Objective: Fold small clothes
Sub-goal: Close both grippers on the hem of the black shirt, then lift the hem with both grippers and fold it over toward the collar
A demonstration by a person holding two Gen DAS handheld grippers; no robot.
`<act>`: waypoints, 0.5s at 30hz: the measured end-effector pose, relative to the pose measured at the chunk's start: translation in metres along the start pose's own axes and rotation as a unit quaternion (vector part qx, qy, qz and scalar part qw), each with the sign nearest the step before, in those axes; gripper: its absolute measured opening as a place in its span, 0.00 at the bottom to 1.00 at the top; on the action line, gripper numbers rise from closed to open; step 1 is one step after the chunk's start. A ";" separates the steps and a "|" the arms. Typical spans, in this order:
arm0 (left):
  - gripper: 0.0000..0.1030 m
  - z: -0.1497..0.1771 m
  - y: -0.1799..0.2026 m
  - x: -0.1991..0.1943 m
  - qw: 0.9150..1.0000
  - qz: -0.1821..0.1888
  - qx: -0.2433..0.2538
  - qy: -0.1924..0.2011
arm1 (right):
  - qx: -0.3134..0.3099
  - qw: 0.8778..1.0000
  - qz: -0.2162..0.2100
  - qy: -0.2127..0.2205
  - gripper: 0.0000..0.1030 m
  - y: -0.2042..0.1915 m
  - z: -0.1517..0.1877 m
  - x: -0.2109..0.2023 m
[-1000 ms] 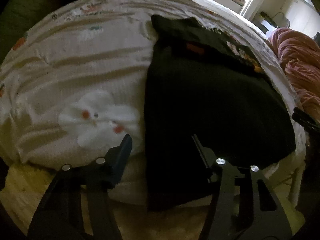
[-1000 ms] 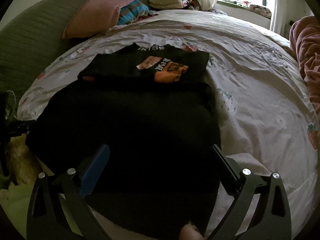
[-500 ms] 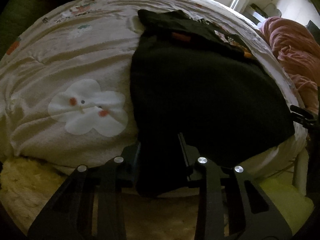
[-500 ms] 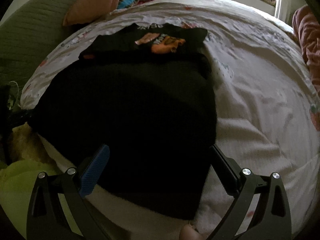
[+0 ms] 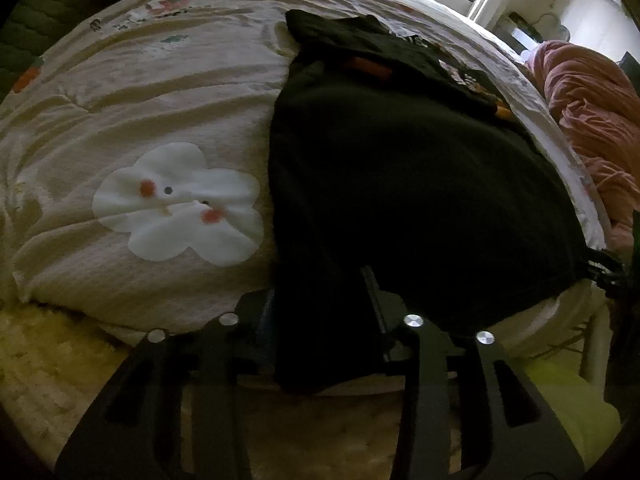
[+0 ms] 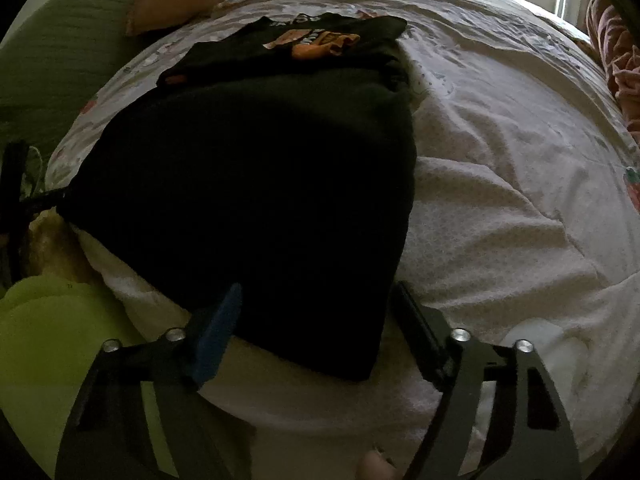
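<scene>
- since a second ago the left gripper [image 5: 322,300] has gone from wide apart to narrow, its jaws now pinching the near left corner of the black garment [image 5: 400,184]; the right gripper [image 6: 316,316] has come in closer to the near right corner, jaws narrower than before but still apart on either side of the cloth.
- from the right wrist view the right jaws straddle the hem without touching it, so that corner is not yet held.
- black garment lies flat on the bed [image 5: 140,112], its near edge hanging a little over the mattress edge; its far end overlaps a folded black shirt [image 6: 312,36] with an orange print.
- how it will likely handle: soft, light, limp cloth with no stiffness; it will sag between two held points and drape wherever it is let go. the weave looks matte and a bit thick, so it should not be slippery in the pads.
- where to hold: the two near corners, deep enough that the jaws bite through the full layer and not just the hem edge.
- risk, as i judge it: a shallow bite on the right lets that corner slip, and the fold goes skew; lifting may also drag the shirt at the far end.
- a pink blanket [image 5: 592,120] sits at the bed's right side, well apart.
</scene>
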State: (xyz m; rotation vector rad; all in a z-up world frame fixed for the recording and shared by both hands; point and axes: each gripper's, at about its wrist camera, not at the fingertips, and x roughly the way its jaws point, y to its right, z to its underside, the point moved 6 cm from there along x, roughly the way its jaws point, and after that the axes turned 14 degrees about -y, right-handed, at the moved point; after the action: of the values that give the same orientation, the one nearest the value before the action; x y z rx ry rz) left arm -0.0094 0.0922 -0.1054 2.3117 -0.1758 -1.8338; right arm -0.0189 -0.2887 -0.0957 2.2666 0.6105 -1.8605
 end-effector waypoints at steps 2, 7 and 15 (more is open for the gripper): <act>0.33 0.000 -0.001 0.001 1.000 0.003 -0.004 -0.001 | -0.005 1.000 0.001 0.006 0.49 0.001 0.001 -0.001; 0.33 -0.002 -0.002 0.002 1.000 -0.001 -0.008 -0.005 | -0.004 0.999 -0.010 0.035 0.10 0.001 -0.005 -0.011; 0.03 -0.003 0.002 -0.002 1.000 -0.015 -0.006 0.004 | -0.015 0.993 -0.044 0.110 0.07 -0.004 -0.025 -0.049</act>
State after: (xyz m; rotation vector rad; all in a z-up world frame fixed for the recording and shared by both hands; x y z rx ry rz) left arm -0.0067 0.0904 -0.1025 2.3259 -0.1300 -1.8352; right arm -0.0055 -0.2870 -0.0424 2.4832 0.7763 -1.6352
